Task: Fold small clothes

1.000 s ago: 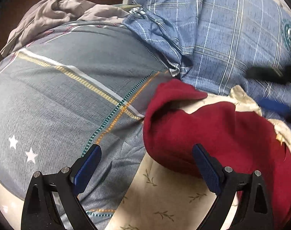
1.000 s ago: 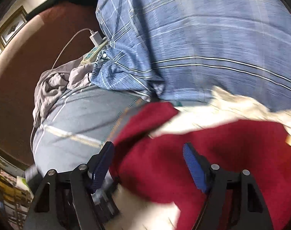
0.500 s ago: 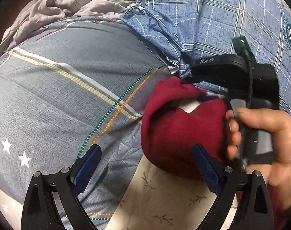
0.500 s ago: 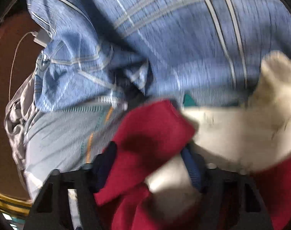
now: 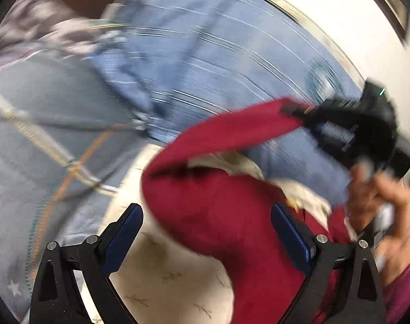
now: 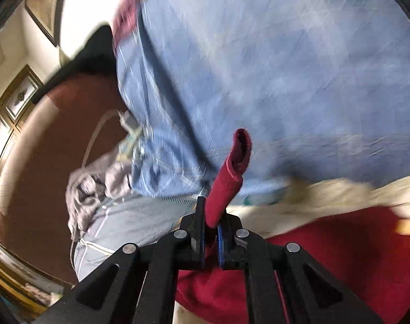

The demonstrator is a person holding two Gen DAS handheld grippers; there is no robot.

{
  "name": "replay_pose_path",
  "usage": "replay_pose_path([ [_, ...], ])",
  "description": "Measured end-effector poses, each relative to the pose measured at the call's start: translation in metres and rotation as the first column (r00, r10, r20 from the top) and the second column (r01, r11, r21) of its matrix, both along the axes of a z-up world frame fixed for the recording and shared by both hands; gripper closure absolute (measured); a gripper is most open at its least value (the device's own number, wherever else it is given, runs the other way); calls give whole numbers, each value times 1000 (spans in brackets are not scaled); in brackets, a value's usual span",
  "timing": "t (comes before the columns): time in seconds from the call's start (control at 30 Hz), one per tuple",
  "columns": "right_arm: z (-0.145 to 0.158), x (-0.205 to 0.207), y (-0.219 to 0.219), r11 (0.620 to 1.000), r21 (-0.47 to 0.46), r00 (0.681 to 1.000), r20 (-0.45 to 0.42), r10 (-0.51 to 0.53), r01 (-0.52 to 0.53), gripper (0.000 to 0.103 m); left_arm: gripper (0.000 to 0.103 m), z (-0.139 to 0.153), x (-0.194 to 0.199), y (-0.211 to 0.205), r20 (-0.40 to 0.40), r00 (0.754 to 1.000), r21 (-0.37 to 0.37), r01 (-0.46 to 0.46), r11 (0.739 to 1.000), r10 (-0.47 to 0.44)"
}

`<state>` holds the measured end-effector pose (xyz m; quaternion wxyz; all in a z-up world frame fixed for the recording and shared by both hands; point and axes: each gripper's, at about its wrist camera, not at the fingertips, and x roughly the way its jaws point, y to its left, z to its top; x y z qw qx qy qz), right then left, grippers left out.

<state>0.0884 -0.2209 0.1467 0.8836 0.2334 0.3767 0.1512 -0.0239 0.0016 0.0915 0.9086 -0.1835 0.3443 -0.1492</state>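
Note:
A dark red garment (image 5: 218, 216) with a cream lining lies on the bed between the fingers of my left gripper (image 5: 207, 232), which is open and empty. My right gripper (image 6: 210, 229) is shut on the end of the red sleeve (image 6: 231, 172), which sticks up past the fingertips. In the left wrist view the right gripper (image 5: 294, 110) holds that sleeve (image 5: 248, 129) lifted and stretched out to the right, above the rest of the garment. Both views are blurred by motion.
A blue checked quilt (image 5: 205, 62) lies behind the garment. A grey striped sheet (image 5: 43, 124) covers the bed at left, with a cream leaf-print cloth (image 5: 164, 283) under the garment. A crumpled grey cloth (image 6: 94, 181) and a white charger cable (image 6: 97, 132) lie by the brown headboard (image 6: 43, 162).
My right gripper has closed on the red sleeve and pulled it up and to the right. My left gripper stays open over the garment while its view swings.

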Motion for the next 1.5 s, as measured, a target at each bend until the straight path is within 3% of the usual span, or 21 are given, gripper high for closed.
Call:
replay_pose_path([
  [0.1,19,-35,-44,991,-82,993,58,-105,109,97,8,3,-7,-22,40,997,124,66,990,-71],
  [0.2,20,-69,-100,968,-112,974,47,-221,225,97,8,3,-8,-26,46,994,97,92,991,-97],
  [0.27,10,-87,-137,956,-109,962,11,-274,274,97,8,0,-6,-24,23,996,73,84,994,-86],
  [0.4,-28,-119,-181,929,-160,933,-89,-349,332,97,8,-9,4,-34,-26,998,99,63,993,-61],
  [0.47,-42,-130,-186,913,-221,921,-113,-373,342,97,8,-9,5,-41,-24,998,117,62,991,-59],
  [0.57,-63,-138,-191,911,-232,910,-162,-382,341,97,8,-13,6,-54,-31,997,153,75,985,-71],
  [0.63,-76,-138,-194,905,-271,894,-221,-391,328,90,7,-18,8,-65,-52,996,208,83,975,-74],
  [0.67,-79,-141,-197,895,-303,879,-249,-405,327,85,7,-24,11,-72,-74,996,270,70,960,-52],
  [0.7,-78,-144,-200,881,-332,865,-262,-429,337,74,7,-29,14,-76,-95,995,323,58,945,-29],
  [0.8,-57,-158,-197,834,-393,859,-177,-481,387,63,8,-42,23,-80,-144,989,419,23,908,42],
  [0.83,-49,-159,-193,834,-393,869,-147,-472,386,60,8,-42,25,-79,-146,987,425,6,905,62],
  [0.9,-37,-151,-172,876,-355,922,-87,-378,326,53,8,-41,28,-77,-153,985,406,-17,914,86],
  [0.97,-36,-127,-134,931,-328,978,-70,-195,162,49,8,-42,31,-76,-161,982,387,-27,922,96],
  [1.03,-48,-98,-94,945,-328,996,-84,-31,1,49,8,-44,32,-78,-172,980,392,-24,920,99],
  [1.17,-90,-41,-29,890,-407,976,-152,158,-208,50,8,-43,34,-79,-168,981,395,-19,919,92],
  [1.23,-113,-23,-15,873,-381,946,-225,233,-305,49,8,-44,34,-73,-164,982,390,-21,921,92],
  [1.37,-140,-17,1,797,-472,922,-280,268,-376,52,8,-43,36,-67,-159,982,367,-35,930,99],
  [1.43,-139,-22,3,779,-491,918,-278,283,-389,66,8,-43,37,-65,-159,982,352,-38,935,99],
  [1.47,-135,-25,6,761,-512,916,-273,294,-397,95,8,-43,37,-64,-158,982,345,-39,938,99],
  [1.5,-132,-28,7,746,-536,917,-267,296,-396,100,8,-43,36,-64,-157,982,344,-41,938,100],
])
